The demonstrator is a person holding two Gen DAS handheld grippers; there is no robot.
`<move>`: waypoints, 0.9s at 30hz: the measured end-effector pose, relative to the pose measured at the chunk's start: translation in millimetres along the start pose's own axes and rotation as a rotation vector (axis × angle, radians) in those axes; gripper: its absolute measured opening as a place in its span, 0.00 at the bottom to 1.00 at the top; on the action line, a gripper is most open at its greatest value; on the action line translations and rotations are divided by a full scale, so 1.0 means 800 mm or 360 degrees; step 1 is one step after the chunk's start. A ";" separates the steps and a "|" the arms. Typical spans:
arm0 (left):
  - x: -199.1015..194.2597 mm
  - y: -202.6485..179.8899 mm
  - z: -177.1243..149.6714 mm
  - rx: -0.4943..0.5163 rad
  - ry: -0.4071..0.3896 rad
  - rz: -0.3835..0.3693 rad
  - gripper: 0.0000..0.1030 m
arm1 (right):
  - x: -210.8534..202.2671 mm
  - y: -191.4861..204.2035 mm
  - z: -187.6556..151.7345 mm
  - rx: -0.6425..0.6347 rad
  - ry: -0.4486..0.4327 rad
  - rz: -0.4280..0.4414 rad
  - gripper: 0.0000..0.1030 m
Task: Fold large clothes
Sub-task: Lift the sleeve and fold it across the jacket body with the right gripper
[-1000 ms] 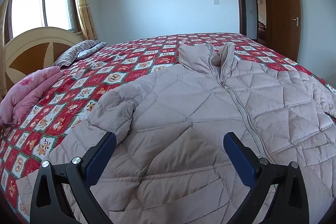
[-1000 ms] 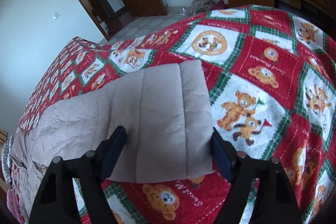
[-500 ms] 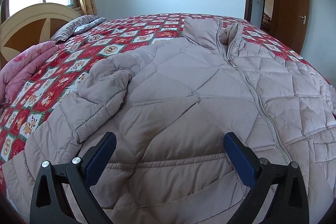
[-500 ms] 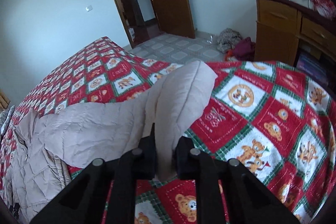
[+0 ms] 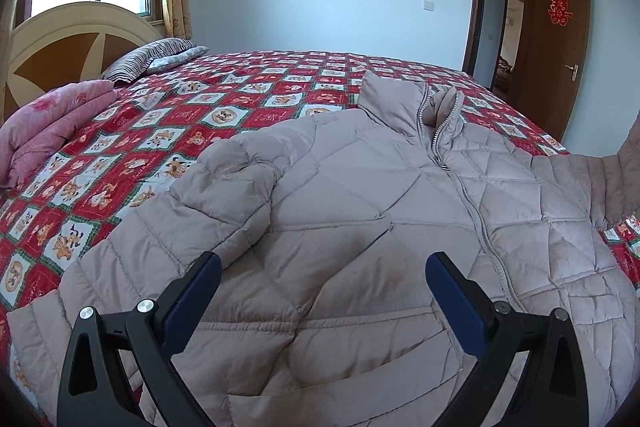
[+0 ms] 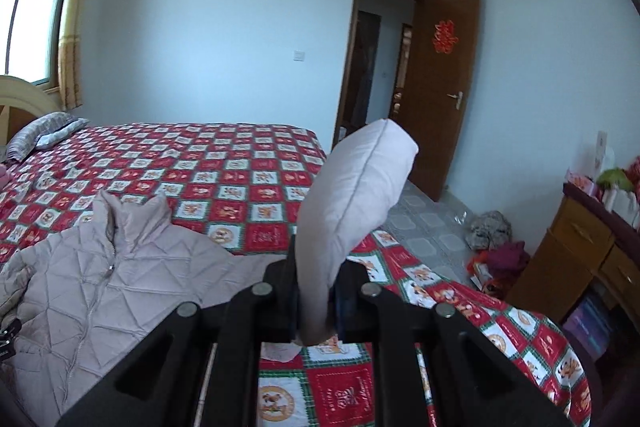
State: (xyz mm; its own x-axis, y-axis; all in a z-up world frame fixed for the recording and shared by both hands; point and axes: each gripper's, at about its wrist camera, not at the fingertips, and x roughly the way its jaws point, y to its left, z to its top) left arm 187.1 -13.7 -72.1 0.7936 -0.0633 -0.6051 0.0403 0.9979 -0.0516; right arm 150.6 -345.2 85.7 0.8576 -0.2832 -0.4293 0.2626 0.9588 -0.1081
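Black jaws of the right gripper (image 6: 316, 301), at the bottom centre of the right wrist view, are now pressed together on the cuff end of the jacket's sleeve (image 6: 352, 203). A second ago those jaws stood spread on either side of that sleeve, which lay flat on the bedspread; half a second ago they had already closed on it. Since then the gripper has risen, and the sleeve now stands up out of the pinch, its padded end reaching toward the middle of the frame in front of the brown door (image 6: 448, 83). In the left wrist view the same sleeve shows at the right edge, lifted clear of the bed.

Nearest in the left wrist view, the left gripper (image 5: 320, 291) has its blue pads spread wide with nothing between them, hanging over the lower front of the beige quilted jacket (image 5: 360, 211). That view has shifted only a little across the three pictures. The jacket lies face up on the red patterned bedspread (image 5: 160, 131), zipped, with its other sleeve bunched at the left of the frame and its collar pointing toward the far side of the bed. Beyond it lie a pink folded quilt (image 5: 52, 123) at the left edge and a striped pillow (image 5: 160, 55) by the headboard.

With the sleeve secured and raised, the first fold looks under way: the likely next move is to carry it inward across the chest. The slippery padded fabric could slide from the pinch.
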 end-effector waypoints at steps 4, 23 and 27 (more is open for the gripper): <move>-0.005 0.013 0.000 -0.0004 -0.0020 0.0008 0.99 | -0.008 0.063 0.008 -0.0154 -0.0050 0.0093 0.14; -0.009 0.072 0.004 -0.0062 -0.0037 0.0079 0.99 | 0.024 0.321 -0.043 -0.0525 0.0044 0.0527 0.14; -0.010 0.082 0.005 -0.0074 -0.0044 0.0105 0.99 | 0.037 0.355 -0.066 -0.0557 0.0105 0.0588 0.14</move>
State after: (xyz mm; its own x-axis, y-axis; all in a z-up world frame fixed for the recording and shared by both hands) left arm 186.2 52.0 -67.5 0.8102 0.0037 -0.5861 -0.0403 0.9980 -0.0495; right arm 227.5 -80.0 -5.4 0.8326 0.0668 -0.5498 -0.2263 0.9471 -0.2276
